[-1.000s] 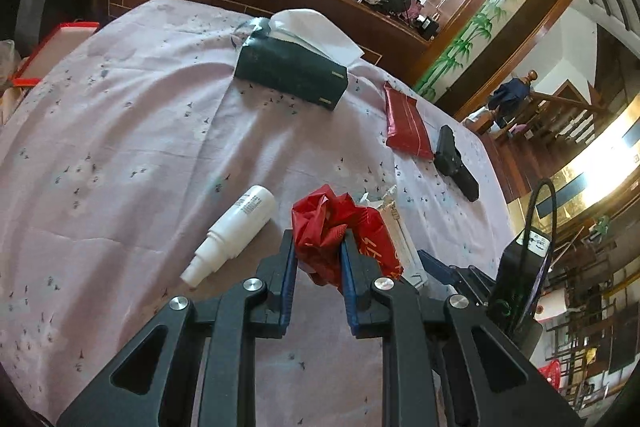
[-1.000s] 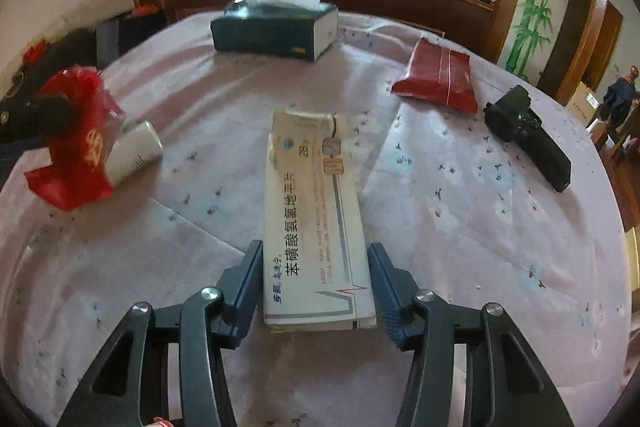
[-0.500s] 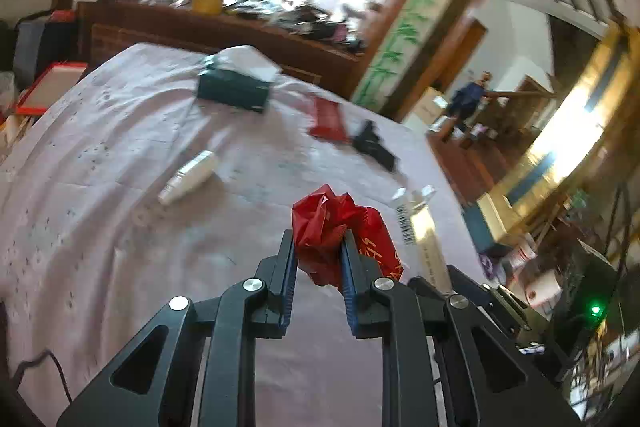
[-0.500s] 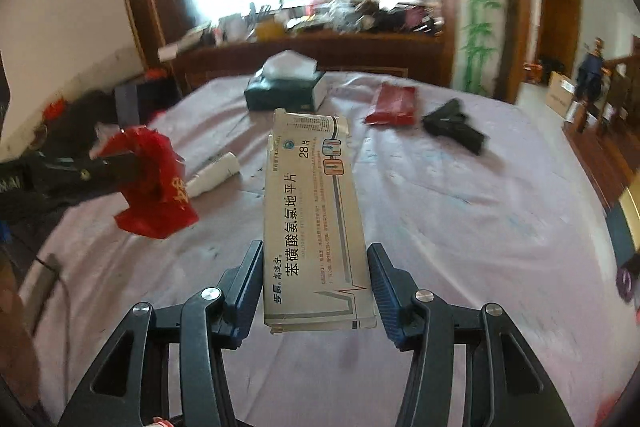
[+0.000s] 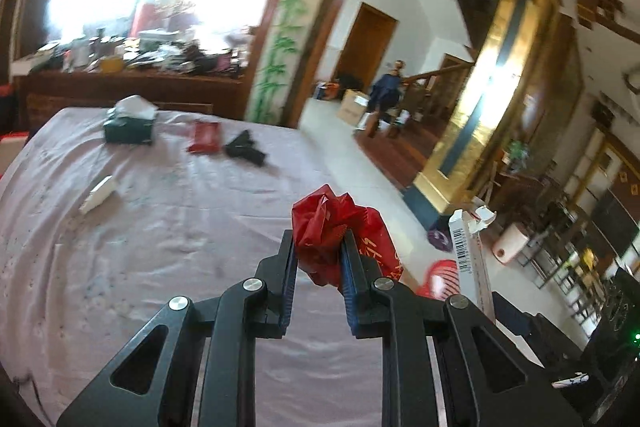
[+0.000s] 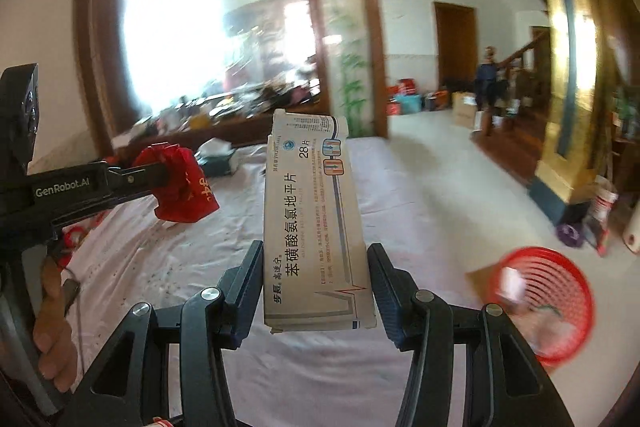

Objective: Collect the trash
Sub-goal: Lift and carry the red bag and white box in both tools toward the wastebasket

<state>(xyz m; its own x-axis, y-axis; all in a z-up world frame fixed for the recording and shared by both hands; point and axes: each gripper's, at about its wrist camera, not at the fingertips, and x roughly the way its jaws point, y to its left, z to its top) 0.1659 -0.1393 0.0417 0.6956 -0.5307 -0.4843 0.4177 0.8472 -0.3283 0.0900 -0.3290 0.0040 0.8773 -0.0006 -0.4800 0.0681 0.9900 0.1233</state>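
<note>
My left gripper point(image 5: 318, 247) is shut on a crumpled red plastic bag point(image 5: 332, 227), held above the table's right edge; bag and gripper also show in the right wrist view point(image 6: 182, 183). My right gripper point(image 6: 314, 267) is shut on a flat white medicine box point(image 6: 314, 223) with Chinese print, held up in the air; the box also shows in the left wrist view point(image 5: 470, 259). A red mesh waste basket point(image 6: 548, 303) stands on the floor at lower right, with some trash inside; part of it shows in the left wrist view point(image 5: 438, 277).
The table with a pale floral cloth point(image 5: 140, 227) bears a green tissue box point(image 5: 128, 125), a red pouch point(image 5: 206, 137), a black object point(image 5: 244, 149) and a white bottle point(image 5: 98, 193). A gold-trimmed pillar point(image 6: 560, 147) and clutter stand on the floor at right.
Both grippers have risen and swung right, away from the table, with the bag and box still held. The red basket on the floor has come into view.
</note>
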